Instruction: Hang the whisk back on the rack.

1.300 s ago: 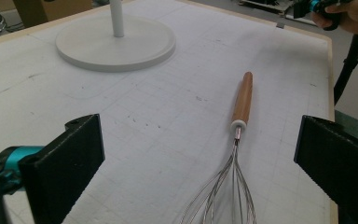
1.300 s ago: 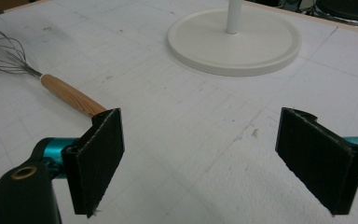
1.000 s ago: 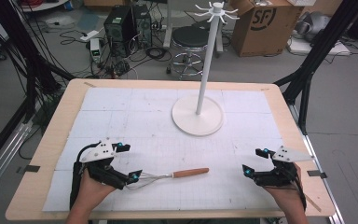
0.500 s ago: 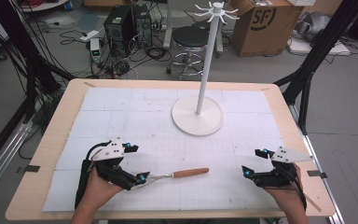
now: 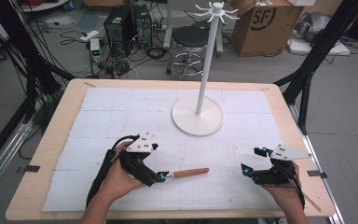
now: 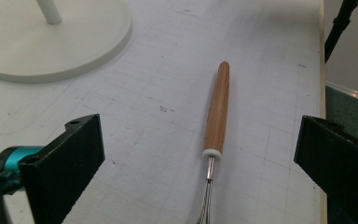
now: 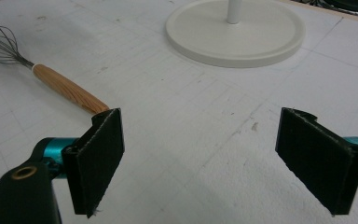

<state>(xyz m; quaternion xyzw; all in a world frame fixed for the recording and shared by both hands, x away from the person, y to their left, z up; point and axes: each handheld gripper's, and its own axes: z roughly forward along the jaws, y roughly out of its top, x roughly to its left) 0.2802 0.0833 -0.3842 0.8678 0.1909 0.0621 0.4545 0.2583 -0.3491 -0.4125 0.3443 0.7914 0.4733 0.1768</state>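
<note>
1. Because the left gripper [image 6: 200,186] straddles the whisk [image 6: 216,121] at its wire end, where the thin wires meet the wooden handle, closing there could pinch springy wire and let the whisk slip or swing.
2. Its jaws stand wide apart, holding and touching nothing; the whisk lies flat on the white mat [image 5: 121,116] between them.
3. The right gripper [image 7: 200,158] hovers wide open and empty over the mat.
4. Farther off, the white hook stand [image 5: 198,116] could be knocked by the handle.

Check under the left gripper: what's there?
Under the left gripper lies the whisk on the white mat; wooden handle visible, jaws open and apart from it. In the high view, the wire head is covered.
</note>
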